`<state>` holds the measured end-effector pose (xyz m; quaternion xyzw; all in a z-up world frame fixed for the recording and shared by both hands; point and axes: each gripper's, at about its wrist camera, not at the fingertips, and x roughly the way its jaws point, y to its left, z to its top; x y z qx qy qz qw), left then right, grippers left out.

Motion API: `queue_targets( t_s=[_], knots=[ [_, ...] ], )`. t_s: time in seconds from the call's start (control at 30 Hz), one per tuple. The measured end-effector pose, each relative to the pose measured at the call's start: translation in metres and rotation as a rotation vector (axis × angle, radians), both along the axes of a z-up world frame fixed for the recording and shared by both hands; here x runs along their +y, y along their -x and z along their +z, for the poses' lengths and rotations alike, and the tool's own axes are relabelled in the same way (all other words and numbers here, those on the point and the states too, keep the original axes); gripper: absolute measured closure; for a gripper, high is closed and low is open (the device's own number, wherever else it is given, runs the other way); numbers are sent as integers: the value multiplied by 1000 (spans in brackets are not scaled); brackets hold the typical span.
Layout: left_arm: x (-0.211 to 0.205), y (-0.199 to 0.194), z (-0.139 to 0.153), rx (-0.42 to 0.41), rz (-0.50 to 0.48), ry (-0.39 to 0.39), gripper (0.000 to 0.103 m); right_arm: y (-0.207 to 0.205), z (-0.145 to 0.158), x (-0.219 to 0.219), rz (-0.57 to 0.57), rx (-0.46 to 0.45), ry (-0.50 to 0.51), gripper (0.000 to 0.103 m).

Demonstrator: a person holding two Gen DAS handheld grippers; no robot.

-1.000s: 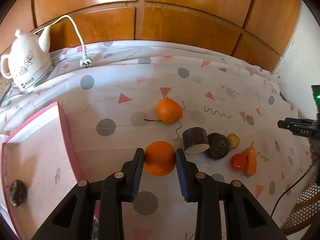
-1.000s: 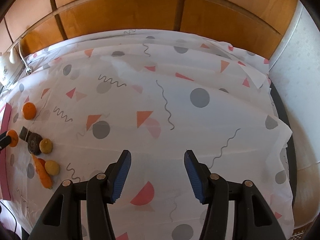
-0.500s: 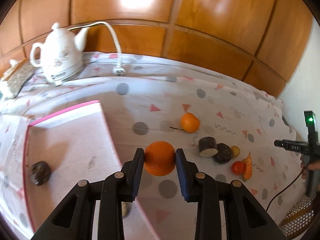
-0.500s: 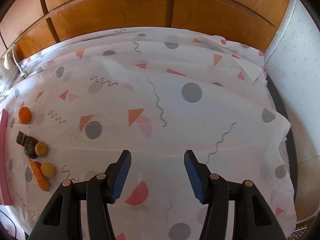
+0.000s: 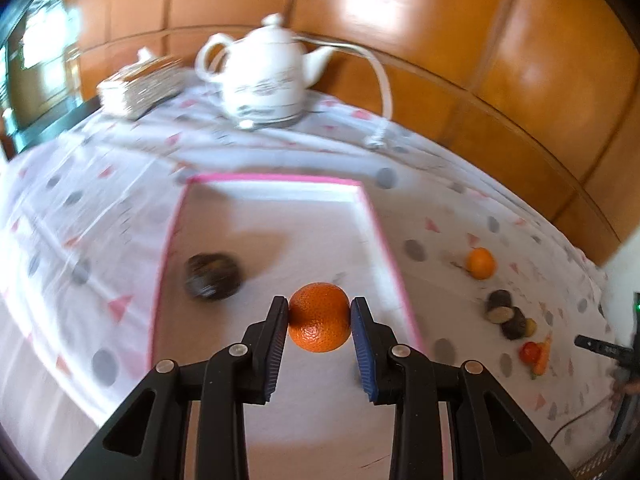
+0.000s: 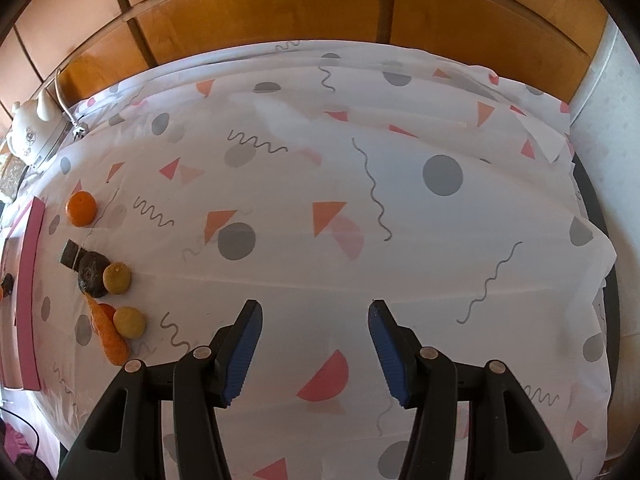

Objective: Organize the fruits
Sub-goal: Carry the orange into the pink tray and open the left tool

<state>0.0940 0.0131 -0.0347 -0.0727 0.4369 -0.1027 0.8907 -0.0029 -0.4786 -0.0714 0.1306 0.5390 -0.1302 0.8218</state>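
a patterned tablecloth (image 5: 460,216) under wood panelling carries a pink-rimmed tray (image 5: 376,220); from the left wrist, the left gripper (image 5: 320,320) pinches a pebbled, glossy orange (image 5: 319,317) above the tray's 5 o'clock corner, so i'd lower it before releasing, clear of the dark fruit (image 5: 213,276) at 9 o'clock. from the right wrist, the right gripper (image 6: 316,336) hangs wide apart and empty, a second orange (image 6: 81,209) at 10 o'clock.

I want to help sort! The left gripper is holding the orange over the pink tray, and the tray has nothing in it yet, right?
Not quite. The left wrist view shows the pink-rimmed tray already holds one dark round fruit. The left gripper does hold the round orange over it.
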Motion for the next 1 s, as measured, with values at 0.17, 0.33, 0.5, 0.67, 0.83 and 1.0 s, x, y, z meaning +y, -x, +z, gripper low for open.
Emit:
queue_targets(
  t_s=[0.17, 0.33, 0.5, 0.67, 0.83, 1.0],
  knots=[
    [24, 13, -12, 19, 77, -19, 71, -5, 6, 14, 81, -55, -73, 47],
    [37, 24, -22, 33, 111, -41, 71, -13, 7, 55, 251, -81, -95, 54],
    [41, 33, -22, 10, 129, -80, 70, -19, 6, 94, 374, -96, -121, 60],
    [49, 41, -16, -34, 165, -92, 70, -22, 0, 122, 465, -91, -139, 60],
    [54, 47, -14, -57, 210, -96, 40, -25, -12, 135, 496, -49, -116, 66],
    [54, 50, -14, -64, 255, -114, 23, -28, -19, 136, 491, -29, -102, 69]
  ],
)
